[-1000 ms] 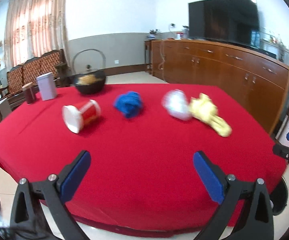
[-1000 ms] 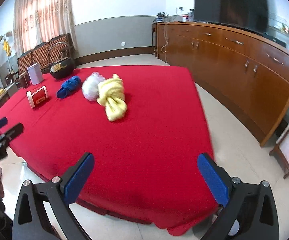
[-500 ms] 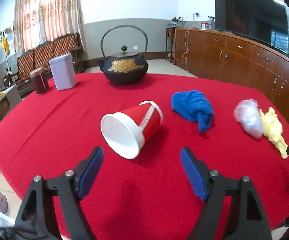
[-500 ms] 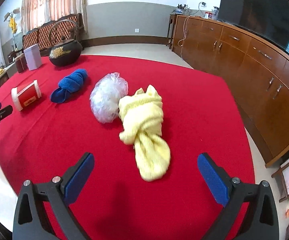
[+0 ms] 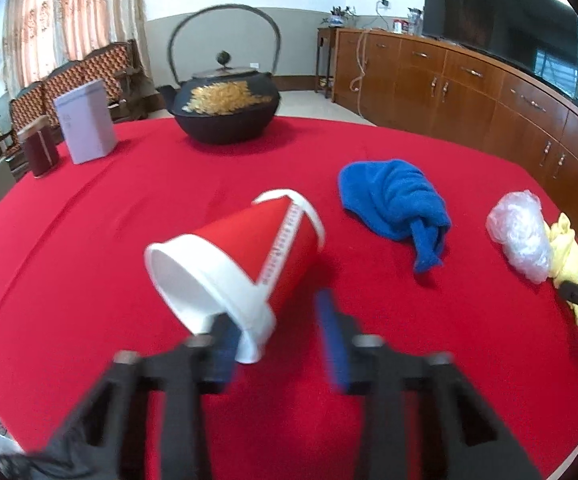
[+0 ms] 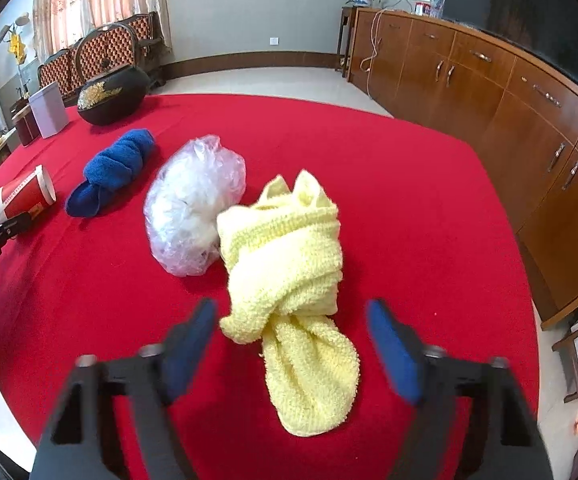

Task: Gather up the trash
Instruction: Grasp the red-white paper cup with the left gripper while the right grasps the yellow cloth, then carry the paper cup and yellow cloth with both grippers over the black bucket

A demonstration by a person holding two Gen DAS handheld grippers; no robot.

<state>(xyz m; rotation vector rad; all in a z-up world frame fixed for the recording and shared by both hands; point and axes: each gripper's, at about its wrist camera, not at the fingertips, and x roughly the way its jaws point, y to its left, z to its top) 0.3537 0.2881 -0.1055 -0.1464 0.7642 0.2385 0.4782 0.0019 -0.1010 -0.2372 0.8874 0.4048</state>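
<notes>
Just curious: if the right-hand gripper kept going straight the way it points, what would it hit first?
Most likely the knotted yellow towel: its tail lies between the right gripper's open jaws, which have just been closing. Depth is hard to judge.

cups 1 (image 5: 241, 268) | knotted towels 2 (image 5: 397, 208) | plastic bags 1 (image 6: 193, 204) | kettles 1 (image 5: 225, 112) | tins 2, perhaps (image 5: 87, 122)

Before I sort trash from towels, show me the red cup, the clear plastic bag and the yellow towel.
red cup (image 5: 249, 248): left wrist view, on its red side wall.
clear plastic bag (image 6: 193, 204): right wrist view, mid-bundle.
yellow towel (image 6: 285, 256): right wrist view, on the knotted middle.
</notes>
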